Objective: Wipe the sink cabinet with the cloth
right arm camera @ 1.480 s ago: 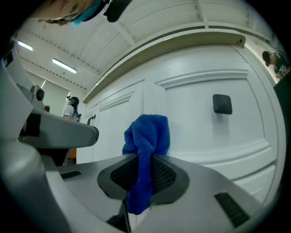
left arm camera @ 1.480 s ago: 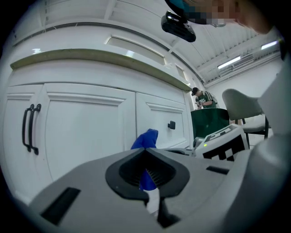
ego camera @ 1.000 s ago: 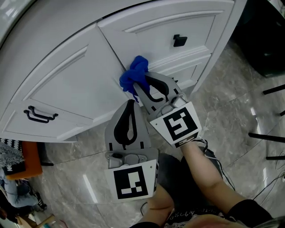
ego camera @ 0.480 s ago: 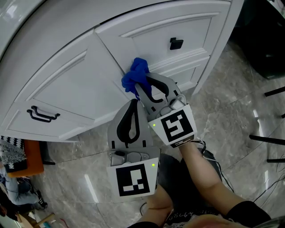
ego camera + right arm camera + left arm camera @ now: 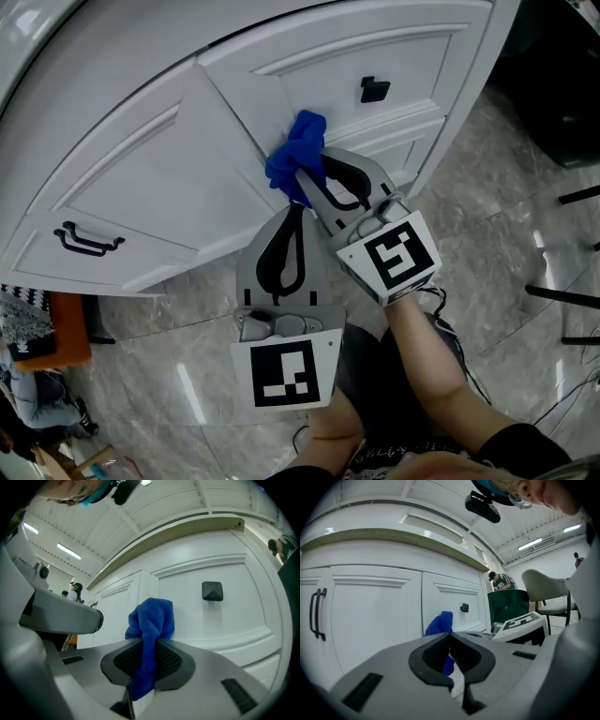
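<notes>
A bunched blue cloth (image 5: 296, 155) (image 5: 151, 620) (image 5: 439, 624) presses against the white sink cabinet (image 5: 159, 178), at the seam between the wide door and the drawer column. My right gripper (image 5: 307, 171) (image 5: 149, 641) is shut on the blue cloth, whose tail hangs down between the jaws. My left gripper (image 5: 297, 212) (image 5: 450, 636) is shut with nothing in it, held just below and behind the right one, off the cabinet face.
A black bar handle (image 5: 82, 242) sits on the left door, and a square black knob (image 5: 374, 89) (image 5: 212, 591) on the top drawer right of the cloth. Grey marble floor (image 5: 506, 234) lies below. Black furniture legs (image 5: 562, 291) stand at right.
The right gripper has carried the cloth a little up and to the right along the cabinet face. The left gripper has drifted slightly right with it.
</notes>
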